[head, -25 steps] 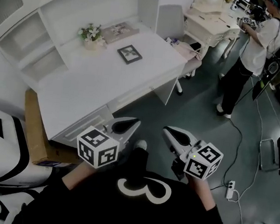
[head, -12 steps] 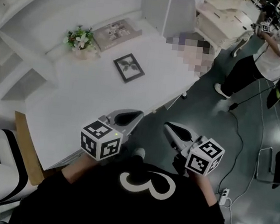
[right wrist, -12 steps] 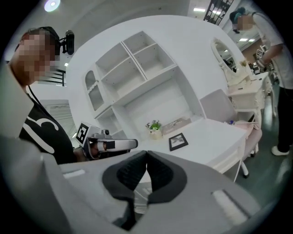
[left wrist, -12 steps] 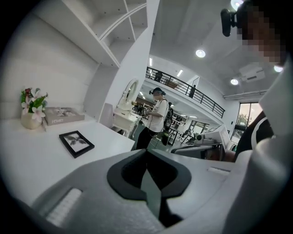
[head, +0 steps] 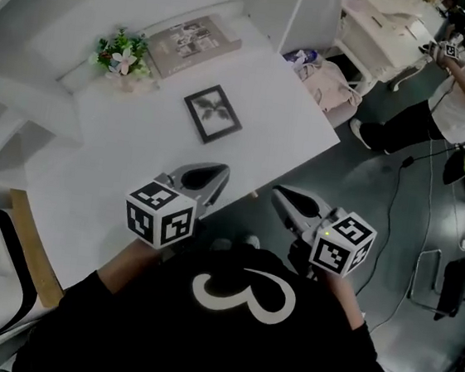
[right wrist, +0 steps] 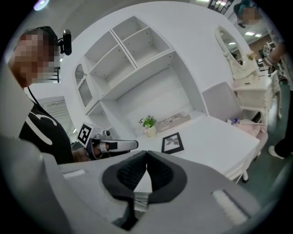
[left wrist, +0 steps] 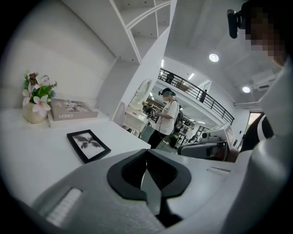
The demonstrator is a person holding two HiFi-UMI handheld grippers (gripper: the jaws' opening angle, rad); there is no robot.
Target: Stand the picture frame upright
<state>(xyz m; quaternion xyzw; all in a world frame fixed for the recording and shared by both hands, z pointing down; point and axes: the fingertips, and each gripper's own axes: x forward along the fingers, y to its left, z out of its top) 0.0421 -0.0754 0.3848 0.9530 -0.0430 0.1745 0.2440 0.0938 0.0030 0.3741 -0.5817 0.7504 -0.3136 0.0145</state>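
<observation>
The black picture frame (head: 213,113) lies flat, face up, on the white desk (head: 137,145); it also shows in the left gripper view (left wrist: 88,144) and the right gripper view (right wrist: 172,142). My left gripper (head: 217,171) is shut and empty, hovering over the desk's near edge a short way short of the frame. My right gripper (head: 278,196) is shut and empty too, off the desk's front edge above the floor, right of the left one. Seen from the right gripper, the left gripper (right wrist: 132,145) points toward the frame.
A flower pot (head: 121,53) and a flat book (head: 190,41) sit at the desk's back. Shelves (right wrist: 123,68) rise behind. A chair (head: 318,20) with a bag (head: 332,80) stands at the desk's right end. A person (head: 460,90) stands far right; cables cross the floor (head: 416,185).
The whole view has closed in on the desk: the frame now sits nearer and more central. Both grippers have come forward, the left one from off the desk to over its near edge. Jaws stayed shut.
</observation>
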